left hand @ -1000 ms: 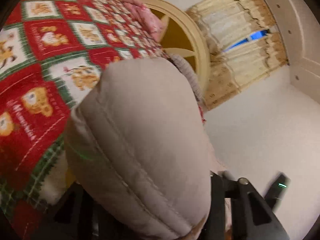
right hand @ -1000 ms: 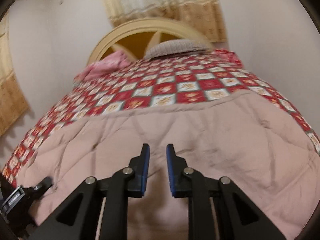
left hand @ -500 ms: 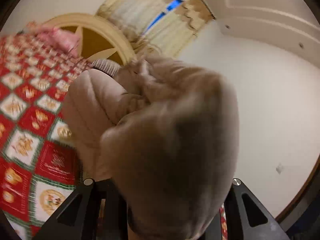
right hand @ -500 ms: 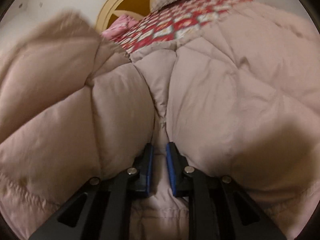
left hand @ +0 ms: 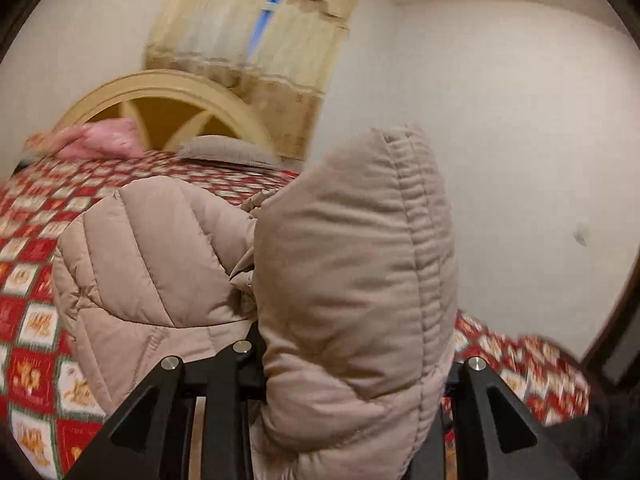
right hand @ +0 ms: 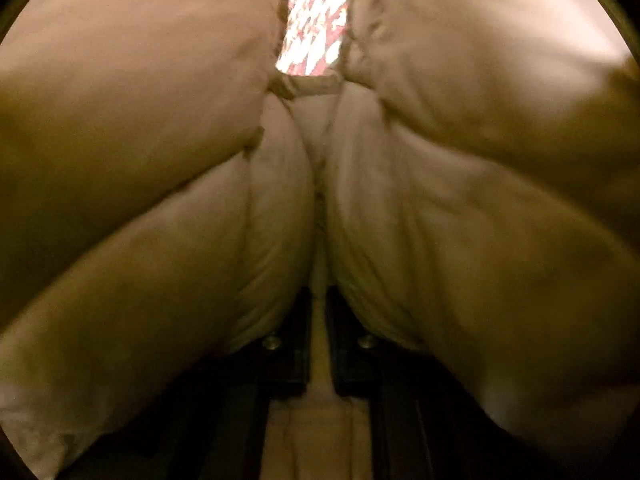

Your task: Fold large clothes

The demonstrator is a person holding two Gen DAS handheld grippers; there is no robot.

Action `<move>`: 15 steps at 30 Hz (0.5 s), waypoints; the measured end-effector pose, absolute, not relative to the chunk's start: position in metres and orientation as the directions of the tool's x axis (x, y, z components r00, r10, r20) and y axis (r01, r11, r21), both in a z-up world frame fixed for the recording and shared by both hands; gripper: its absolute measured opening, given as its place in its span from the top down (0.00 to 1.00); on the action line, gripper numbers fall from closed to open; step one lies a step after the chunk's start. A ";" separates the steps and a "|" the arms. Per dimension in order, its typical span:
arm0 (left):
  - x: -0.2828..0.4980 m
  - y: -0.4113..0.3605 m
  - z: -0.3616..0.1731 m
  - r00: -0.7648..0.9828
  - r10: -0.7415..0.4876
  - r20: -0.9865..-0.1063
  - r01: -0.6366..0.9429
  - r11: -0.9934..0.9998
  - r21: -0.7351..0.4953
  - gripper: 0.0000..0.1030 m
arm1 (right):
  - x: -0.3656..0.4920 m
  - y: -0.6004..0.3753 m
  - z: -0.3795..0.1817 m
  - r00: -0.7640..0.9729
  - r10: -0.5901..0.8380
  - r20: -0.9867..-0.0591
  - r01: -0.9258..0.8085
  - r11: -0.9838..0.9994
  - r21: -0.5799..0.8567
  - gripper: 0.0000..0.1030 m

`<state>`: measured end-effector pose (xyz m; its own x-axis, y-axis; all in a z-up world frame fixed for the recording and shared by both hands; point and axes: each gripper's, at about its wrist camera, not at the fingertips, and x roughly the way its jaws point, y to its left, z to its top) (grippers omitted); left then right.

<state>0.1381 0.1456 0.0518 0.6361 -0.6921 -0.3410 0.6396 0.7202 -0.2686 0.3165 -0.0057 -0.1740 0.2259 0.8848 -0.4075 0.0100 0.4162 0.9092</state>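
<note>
Behind bulging padded coat, both tools' tips hide, each clamping its fabric.

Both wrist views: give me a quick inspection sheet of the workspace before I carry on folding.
Surface: bed under a red patterned quilt, bare to the left of the coat.
Job's things: beige puffer coat, one padded part raised in front of the left camera; it fills nearly all of the right view.
Clutter: pink cloth and grey pillow at the headboard.
Grippers: left gripper clamped on the thick padded part, jaws opening slightly; right gripper shut on a thin fold of coat.
Cables: nothing seen.
Surroundings: white wall, beige curtains; the right view is dark and blurred.
</note>
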 end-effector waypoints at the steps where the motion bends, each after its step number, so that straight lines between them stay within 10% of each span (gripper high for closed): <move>1: 0.138 0.136 0.051 0.627 -0.696 -0.350 0.658 0.714 -0.240 0.69 | 0.313 -0.013 -0.169 0.228 0.875 -0.427 0.002 0.438 0.899 0.85; 15: 0.125 -0.024 -0.032 0.424 -0.672 -0.607 0.844 0.537 -0.006 0.64 | 0.216 -0.226 -0.118 0.707 0.395 -0.587 0.205 0.680 0.704 0.80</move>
<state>0.1246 -0.0244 -0.0317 0.4235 -0.6723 -0.6071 0.8437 0.5368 -0.0060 0.2156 -0.2263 -0.1177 0.7067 0.3946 -0.5872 0.2053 0.6800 0.7039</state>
